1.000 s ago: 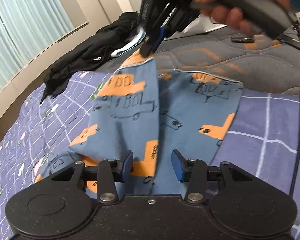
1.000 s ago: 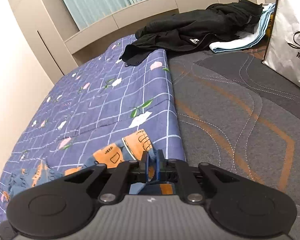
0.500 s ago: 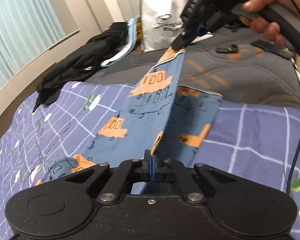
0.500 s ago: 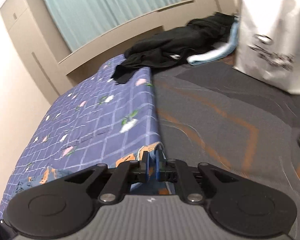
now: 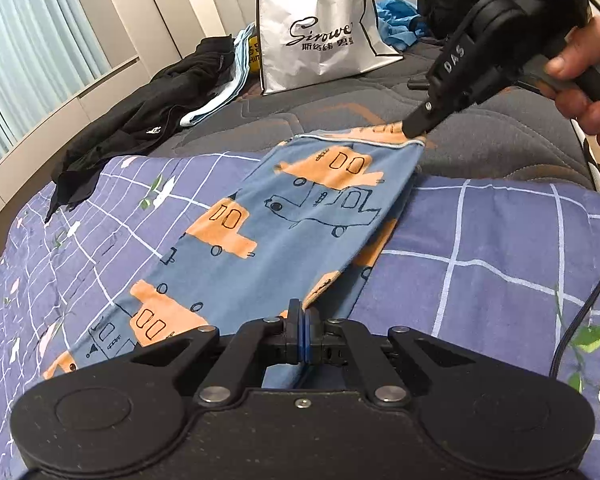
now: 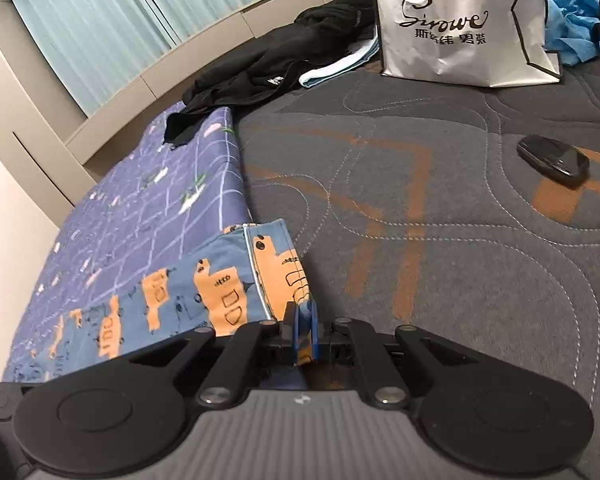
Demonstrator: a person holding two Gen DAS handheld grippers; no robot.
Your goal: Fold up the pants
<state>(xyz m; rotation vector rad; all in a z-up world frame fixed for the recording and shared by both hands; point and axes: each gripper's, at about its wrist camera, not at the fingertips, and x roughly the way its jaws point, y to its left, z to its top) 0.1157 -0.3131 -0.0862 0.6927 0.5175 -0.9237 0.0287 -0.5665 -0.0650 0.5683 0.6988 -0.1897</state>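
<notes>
Between the left gripper [image 5: 303, 334] and right gripper [image 6: 305, 334], each clamped on an edge, blue pants [image 5: 300, 216] with orange vehicle prints stretch across the bed [image 5: 500, 248]. Beyond, a white bag [image 6: 456, 20] reads "Sirowe".

The pants [image 5: 300, 216] are blue with orange trucks. Under the pants, the blanket [image 5: 500, 240] is purple with white grid lines.

Your right gripper [image 6: 304, 330] pinches the pants corner.
The blue truck-print cotton pants [image 6: 204, 296] lie along the grey quilted bed [image 6: 440, 216].
</notes>
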